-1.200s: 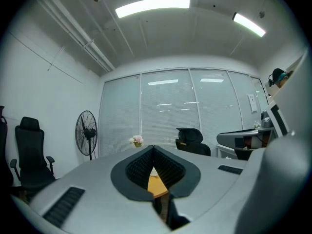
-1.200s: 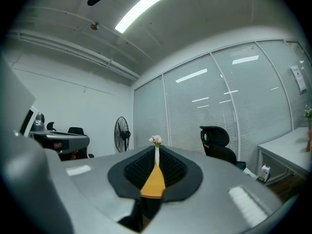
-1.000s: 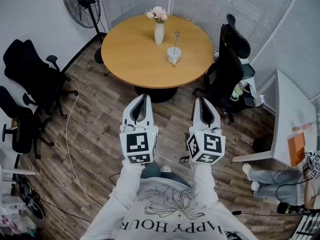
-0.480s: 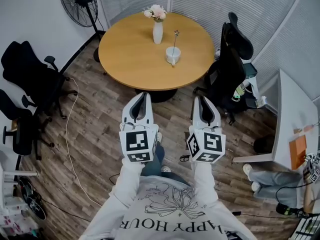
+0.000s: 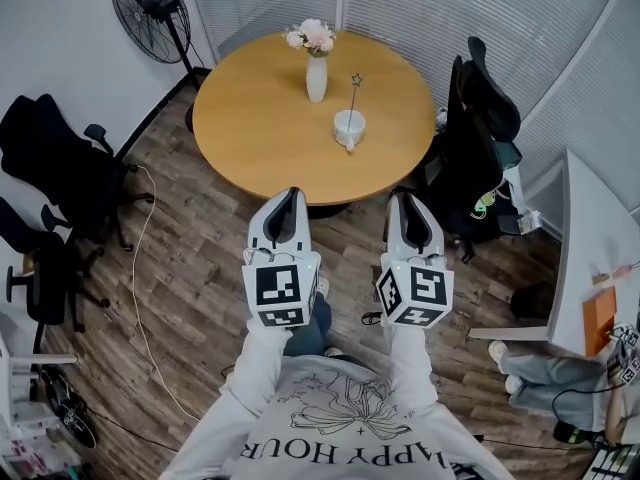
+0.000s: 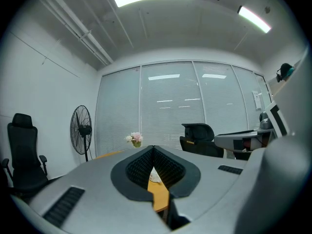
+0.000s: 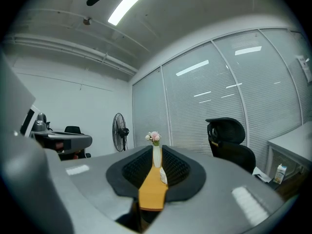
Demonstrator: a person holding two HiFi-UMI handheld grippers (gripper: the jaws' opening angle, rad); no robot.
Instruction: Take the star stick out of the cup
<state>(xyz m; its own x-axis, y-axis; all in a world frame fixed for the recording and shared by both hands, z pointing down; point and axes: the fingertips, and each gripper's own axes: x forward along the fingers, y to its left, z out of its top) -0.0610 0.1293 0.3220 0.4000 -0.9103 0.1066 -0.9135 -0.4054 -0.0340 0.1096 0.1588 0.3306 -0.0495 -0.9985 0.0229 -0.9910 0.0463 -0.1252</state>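
Wooden table [image 5: 250, 118] is seen well ahead, the star stick [image 5: 353, 95] leaning in the white cup [image 5: 349, 124], so the empty right gripper [image 5: 408, 202], jaws just eased apart, should be lined on the shaft above the rim, the left gripper [image 5: 285, 198] closed on nothing.

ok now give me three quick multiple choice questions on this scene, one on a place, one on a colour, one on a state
1. Where is the stick? A on the floor; B in the cup; C on a chair.
2. What colour is the vase? A white; B red; C black.
3. How is the right gripper? A shut on the stick; B shut on the cup; C open, empty.

1 B: it rises out of the cup on the table.
2 A: it is white, with pink flowers in it.
3 C: its jaws have just been opening and stand apart, nothing in them, short of the table.
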